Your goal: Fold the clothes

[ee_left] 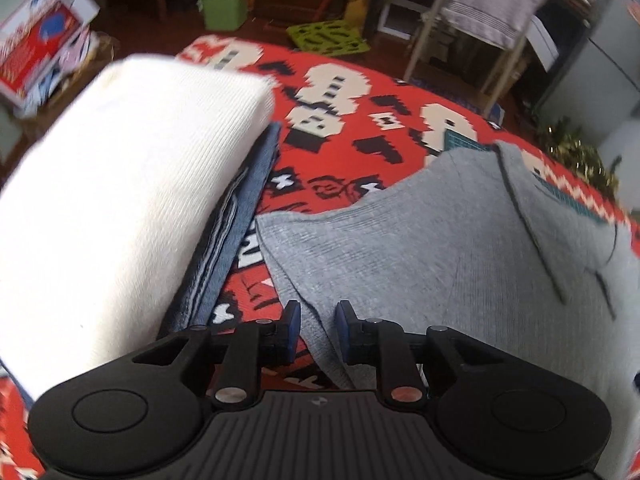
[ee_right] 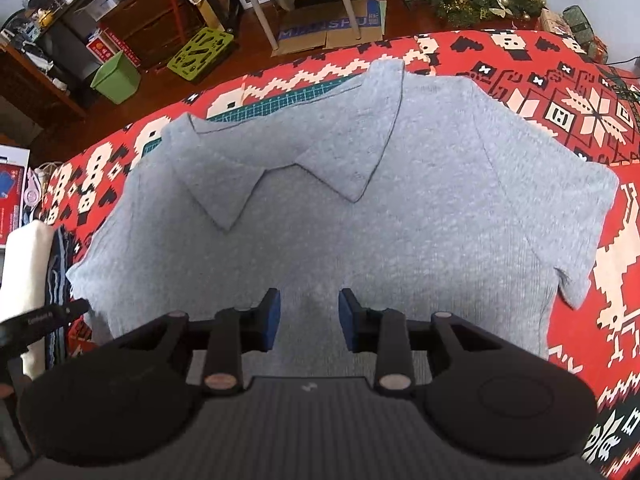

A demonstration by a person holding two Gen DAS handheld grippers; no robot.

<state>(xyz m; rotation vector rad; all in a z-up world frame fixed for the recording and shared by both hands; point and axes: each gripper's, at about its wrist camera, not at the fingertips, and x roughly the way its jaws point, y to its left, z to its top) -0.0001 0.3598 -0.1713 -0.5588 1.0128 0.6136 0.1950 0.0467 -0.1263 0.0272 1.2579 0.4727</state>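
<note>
A grey knit polo shirt lies spread flat on the red patterned cloth, collar toward the far side, short sleeves out to both sides. My right gripper hovers open over the shirt's middle, nothing between its blue pads. My left gripper is open above the shirt's left sleeve edge, the fabric lying below the gap. The left gripper's tip shows at the right wrist view's left edge.
A folded white garment lies on folded blue striped cloth left of the shirt. Beyond the table are a green bin, a green crate, a wooden chair with a towel, shelves and cardboard.
</note>
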